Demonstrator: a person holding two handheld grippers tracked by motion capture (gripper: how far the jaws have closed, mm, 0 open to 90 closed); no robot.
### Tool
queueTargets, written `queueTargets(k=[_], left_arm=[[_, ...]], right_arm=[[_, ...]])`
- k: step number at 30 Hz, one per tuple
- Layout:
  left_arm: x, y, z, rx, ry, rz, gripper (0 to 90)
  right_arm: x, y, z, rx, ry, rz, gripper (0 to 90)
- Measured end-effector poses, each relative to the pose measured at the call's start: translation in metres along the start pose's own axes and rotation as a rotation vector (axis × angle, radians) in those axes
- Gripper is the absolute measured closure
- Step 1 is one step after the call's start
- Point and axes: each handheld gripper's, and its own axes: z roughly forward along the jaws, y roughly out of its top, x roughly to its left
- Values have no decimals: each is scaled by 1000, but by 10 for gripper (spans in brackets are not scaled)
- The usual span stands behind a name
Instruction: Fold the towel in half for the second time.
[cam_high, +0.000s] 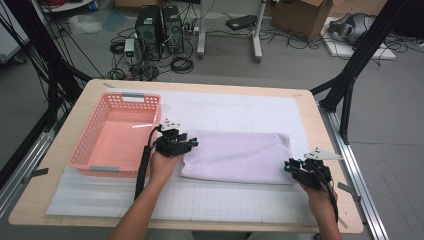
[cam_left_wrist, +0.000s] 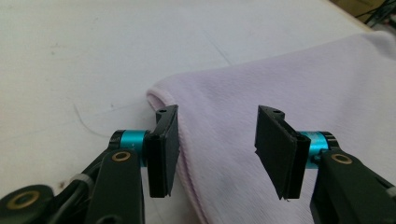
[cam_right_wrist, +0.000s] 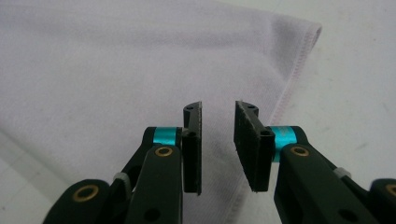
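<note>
One towel (cam_high: 237, 156) lies folded flat on the mat (cam_high: 240, 112), right of one basket (cam_high: 117, 132). Risk: a jaw catching only the top layer, so the fold opens when lifted. Two grippers: left gripper (cam_left_wrist: 217, 140) jaws wide apart over the folded end; right gripper (cam_right_wrist: 218, 144) jaws narrowly apart above the hem, gripping nothing.

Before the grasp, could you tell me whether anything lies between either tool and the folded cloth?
Nothing visible does. The left tool and right tool both stand open directly over the cloth at its two ends.
</note>
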Motion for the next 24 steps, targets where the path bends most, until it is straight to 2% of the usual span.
queueTargets(k=[1, 3, 7, 9, 11, 14, 16, 17, 20, 22, 24], left_arm=[[1, 0, 2, -11, 10, 2, 507], [3, 2, 9, 9, 26, 11, 562], [2, 1, 20, 45, 58, 30, 754], [2, 0, 22, 39, 66, 10, 820], [2, 1, 21, 22, 88, 15, 834], [3, 2, 20, -14, 114, -3, 832], [2, 2, 20, -37, 127, -13, 825], [2, 2, 19, -51, 141, -18, 792], [4, 2, 15, -71, 130, -21, 708], [5, 1, 14, -53, 99, -33, 646], [3, -1, 14, -42, 88, -31, 587]], right_arm=[[-2, 1, 1, -4, -2, 0, 719], [-3, 4, 2, -9, -1, 6, 718], [-6, 9, 7, -18, 3, 13, 711], [-8, 11, 12, -15, 1, 13, 711], [-9, 13, 16, -16, -8, 11, 713], [-12, 16, 22, -21, -35, 20, 717], [-17, 19, 26, -29, -58, 43, 710], [-21, 20, 28, -34, -76, 60, 700], [-30, 26, 34, -38, -91, 87, 660], [-36, 30, 43, -24, -82, 84, 582], [-40, 35, 57, -1, -82, 73, 504]])
